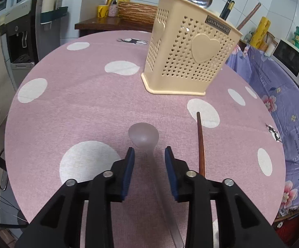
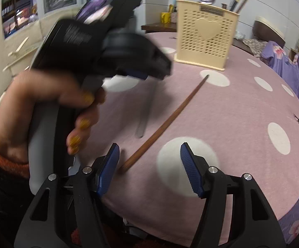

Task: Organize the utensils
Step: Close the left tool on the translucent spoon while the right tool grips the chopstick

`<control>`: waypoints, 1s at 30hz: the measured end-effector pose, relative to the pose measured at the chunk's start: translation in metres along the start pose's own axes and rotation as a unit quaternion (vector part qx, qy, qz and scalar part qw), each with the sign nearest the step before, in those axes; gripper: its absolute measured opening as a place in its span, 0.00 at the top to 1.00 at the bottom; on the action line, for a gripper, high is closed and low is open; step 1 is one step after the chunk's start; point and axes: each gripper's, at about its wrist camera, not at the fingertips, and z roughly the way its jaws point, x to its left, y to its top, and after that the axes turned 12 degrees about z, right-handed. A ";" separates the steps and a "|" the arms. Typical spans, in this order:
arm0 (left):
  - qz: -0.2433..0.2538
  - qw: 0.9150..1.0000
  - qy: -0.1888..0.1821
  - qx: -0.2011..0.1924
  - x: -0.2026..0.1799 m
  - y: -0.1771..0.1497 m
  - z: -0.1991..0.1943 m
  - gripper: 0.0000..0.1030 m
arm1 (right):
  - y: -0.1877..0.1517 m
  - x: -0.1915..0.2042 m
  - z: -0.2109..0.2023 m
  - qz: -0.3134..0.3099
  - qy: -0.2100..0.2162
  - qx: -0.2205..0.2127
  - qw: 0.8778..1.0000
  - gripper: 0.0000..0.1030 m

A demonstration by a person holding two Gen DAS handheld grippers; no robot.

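Note:
A metal spoon [image 1: 143, 135] lies on the pink dotted table, blurred, its handle running back between my left gripper's [image 1: 149, 152] open fingers; its handle also shows in the right wrist view [image 2: 143, 122]. A brown wooden chopstick [image 1: 200, 144] lies just right of the left gripper; it also shows in the right wrist view [image 2: 166, 122]. A beige perforated utensil holder [image 1: 188, 47] stands upright beyond, with a ladle and chopsticks in it; the right wrist view shows it too [image 2: 205, 35]. My right gripper [image 2: 149, 155] is open and empty above the chopstick's near end.
The left gripper's body and the hand holding it [image 2: 83, 66] fill the left of the right wrist view. The round table [image 1: 77, 103] ends close on the left. A purple floral cloth [image 1: 273, 78] covers a counter with a microwave [image 1: 294, 62] on the right.

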 end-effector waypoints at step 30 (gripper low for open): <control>0.027 0.995 0.093 0.029 -0.022 0.016 0.030 0.43 | -0.019 -0.072 -0.026 0.099 -0.084 -0.067 0.989 0.92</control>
